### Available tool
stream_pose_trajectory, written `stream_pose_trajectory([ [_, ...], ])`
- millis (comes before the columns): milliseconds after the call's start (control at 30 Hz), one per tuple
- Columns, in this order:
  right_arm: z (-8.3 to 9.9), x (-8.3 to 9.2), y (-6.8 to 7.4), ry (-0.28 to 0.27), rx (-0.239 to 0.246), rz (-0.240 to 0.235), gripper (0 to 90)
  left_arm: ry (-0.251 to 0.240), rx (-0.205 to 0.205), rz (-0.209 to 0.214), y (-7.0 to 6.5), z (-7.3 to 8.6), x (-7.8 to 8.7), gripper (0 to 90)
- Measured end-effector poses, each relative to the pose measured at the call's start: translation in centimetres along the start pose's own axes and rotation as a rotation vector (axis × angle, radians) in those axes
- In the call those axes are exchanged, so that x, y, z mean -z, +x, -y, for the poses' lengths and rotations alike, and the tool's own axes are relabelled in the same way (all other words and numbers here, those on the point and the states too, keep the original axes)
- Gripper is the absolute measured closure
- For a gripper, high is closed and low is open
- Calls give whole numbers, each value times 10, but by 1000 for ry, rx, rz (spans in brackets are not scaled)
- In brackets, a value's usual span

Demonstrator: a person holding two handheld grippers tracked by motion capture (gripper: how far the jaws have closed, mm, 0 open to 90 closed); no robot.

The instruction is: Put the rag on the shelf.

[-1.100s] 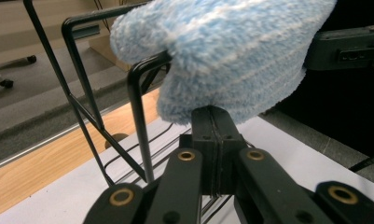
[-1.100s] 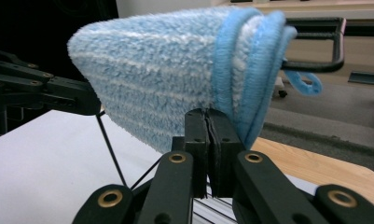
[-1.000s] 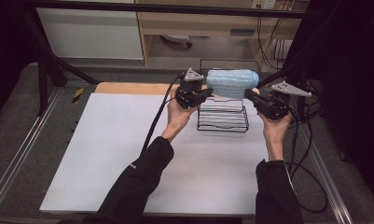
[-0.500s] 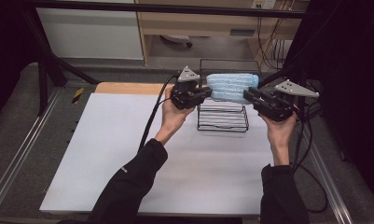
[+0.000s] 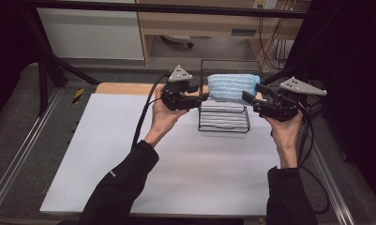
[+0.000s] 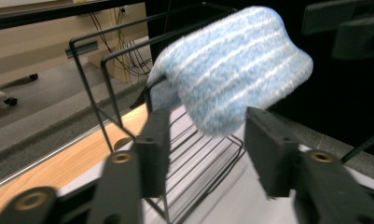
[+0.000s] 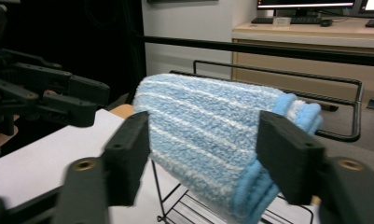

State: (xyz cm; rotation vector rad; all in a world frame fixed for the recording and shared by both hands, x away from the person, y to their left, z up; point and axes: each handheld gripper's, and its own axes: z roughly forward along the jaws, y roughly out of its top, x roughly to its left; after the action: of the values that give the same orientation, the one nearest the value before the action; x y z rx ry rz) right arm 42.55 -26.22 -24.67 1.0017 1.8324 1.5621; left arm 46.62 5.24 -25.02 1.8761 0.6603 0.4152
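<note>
A light blue striped towel [image 5: 232,87] hangs over the top bars of a black wire rack [image 5: 223,123] at the far middle of the white table [image 5: 176,159]. My left gripper [image 5: 200,96] is at the towel's left end and my right gripper [image 5: 249,97] at its right end. The jaws of both have just been opening. In the left gripper view the towel [image 6: 236,74] bulges beyond my left gripper [image 6: 208,135], clear of its pads. In the right gripper view the towel [image 7: 203,107] spans the gap of my right gripper [image 7: 205,140] without being pressed.
A wooden strip [image 5: 124,88] runs along the table's far edge. Metal rails [image 5: 21,154] flank the table. Black cables [image 5: 146,117] trail from both grippers. A beige desk [image 5: 199,23] stands behind the rack.
Both grippers have let go of the towel's ends and opened. The towel now rests on the rack's top bars. The hands have drawn slightly apart and upward.
</note>
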Motion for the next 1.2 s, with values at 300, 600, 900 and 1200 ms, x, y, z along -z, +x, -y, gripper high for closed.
stream_pose_trajectory([
  [300, 18, 8, 18, 44, -2, -39, 57, 69, 0, -38, 16, 50, 33, 202],
  [600, 63, 7, 29, 140, -1, -63, 6, 119, 53, -81, 36, 123, 70, 96],
  [900, 111, 5, 33, 195, -40, -100, 6, 163, 97, -134, 47, 191, 106, 103],
  [1200, 155, 13, 30, 232, -51, -119, 6, 212, 116, -171, 56, 236, 137, 106],
])
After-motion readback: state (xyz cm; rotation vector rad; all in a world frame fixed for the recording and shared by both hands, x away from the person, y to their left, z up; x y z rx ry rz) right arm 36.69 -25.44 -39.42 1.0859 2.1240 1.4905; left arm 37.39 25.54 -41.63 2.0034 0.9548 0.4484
